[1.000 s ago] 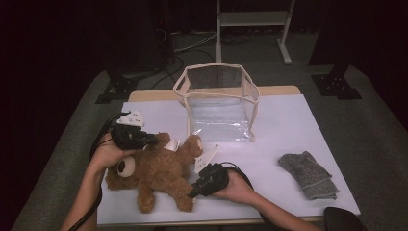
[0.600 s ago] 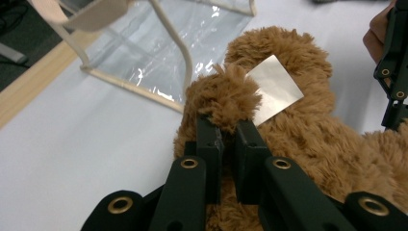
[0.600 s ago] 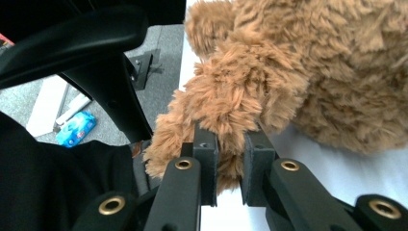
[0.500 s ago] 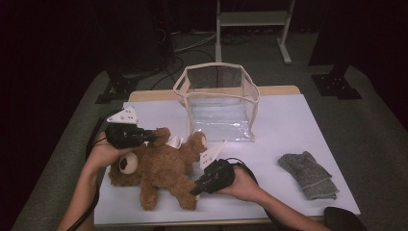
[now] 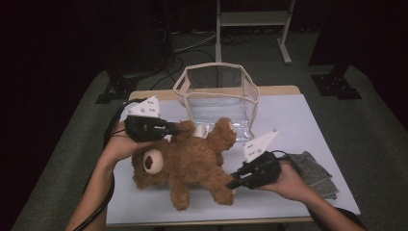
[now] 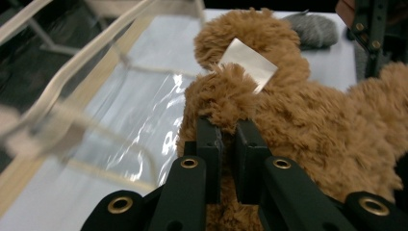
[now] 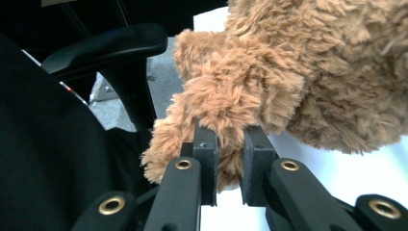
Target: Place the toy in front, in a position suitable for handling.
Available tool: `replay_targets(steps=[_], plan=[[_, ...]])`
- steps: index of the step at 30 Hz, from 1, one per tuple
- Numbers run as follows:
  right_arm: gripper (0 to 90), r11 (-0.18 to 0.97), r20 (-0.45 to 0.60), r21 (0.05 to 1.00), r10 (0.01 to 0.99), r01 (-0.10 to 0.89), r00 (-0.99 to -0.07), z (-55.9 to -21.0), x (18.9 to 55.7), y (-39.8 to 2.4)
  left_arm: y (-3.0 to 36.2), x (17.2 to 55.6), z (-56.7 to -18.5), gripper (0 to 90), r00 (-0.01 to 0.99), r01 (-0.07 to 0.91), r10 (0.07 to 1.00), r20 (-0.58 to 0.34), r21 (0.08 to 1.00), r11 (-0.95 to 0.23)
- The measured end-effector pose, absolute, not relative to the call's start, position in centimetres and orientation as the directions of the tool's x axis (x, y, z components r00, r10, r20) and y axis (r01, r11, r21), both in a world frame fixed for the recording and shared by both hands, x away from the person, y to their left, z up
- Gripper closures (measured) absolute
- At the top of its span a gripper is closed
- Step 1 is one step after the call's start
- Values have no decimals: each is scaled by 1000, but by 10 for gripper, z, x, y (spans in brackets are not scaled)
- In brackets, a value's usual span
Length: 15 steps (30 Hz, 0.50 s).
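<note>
With both pairs of jaws pinched tight on the teddy bear's (image 5: pixel 192 166) limbs, left gripper (image 5: pixel 174 129) and right gripper (image 5: pixel 233 183), I lift it off the desk (image 5: pixel 308 120), keeping it level toward the clear bag (image 5: pixel 216 94) at 12 o'clock.

One teddy bear (image 5: pixel 192 163) — one clear bag (image 5: pixel 219 96) — one grey cloth (image 5: pixel 312 173).

- High view dim; table (image 5: pixel 308 120) lit from overhead, surroundings near black.
- Left gripper view: clear bag (image 6: pixel 96 96) blurred, glare on film.
- Right gripper view: fur sharp, jaws soft.
</note>
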State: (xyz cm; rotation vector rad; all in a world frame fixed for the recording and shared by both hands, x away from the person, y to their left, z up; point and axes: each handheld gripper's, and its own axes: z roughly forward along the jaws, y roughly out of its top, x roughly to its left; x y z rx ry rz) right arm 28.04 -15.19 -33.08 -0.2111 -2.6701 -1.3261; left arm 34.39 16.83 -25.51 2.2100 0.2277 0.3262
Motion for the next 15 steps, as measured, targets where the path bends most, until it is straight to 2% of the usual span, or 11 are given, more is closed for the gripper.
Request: replay_targets(steps=[5, 10, 11, 15], plan=[[791, 603, 200, 766, 108, 224, -974, -326, 271, -194, 124, 348, -256, 835, 969, 7, 197, 150, 780, -626], [791, 602, 233, 747, 162, 283, -959, -340, 265, -226, 86, 356, -270, 835, 982, -2, 143, 123, 764, -645], [790, 596, 263, 734, 192, 325, -946, -353, 267, -242, 70, 362, -281, 835, 987, 1, 122, 108, 745, -667], [788, 600, 320, 694, 239, 398, -917, -385, 274, -258, 45, 376, -313, 833, 993, 28, 102, 65, 697, -716]])
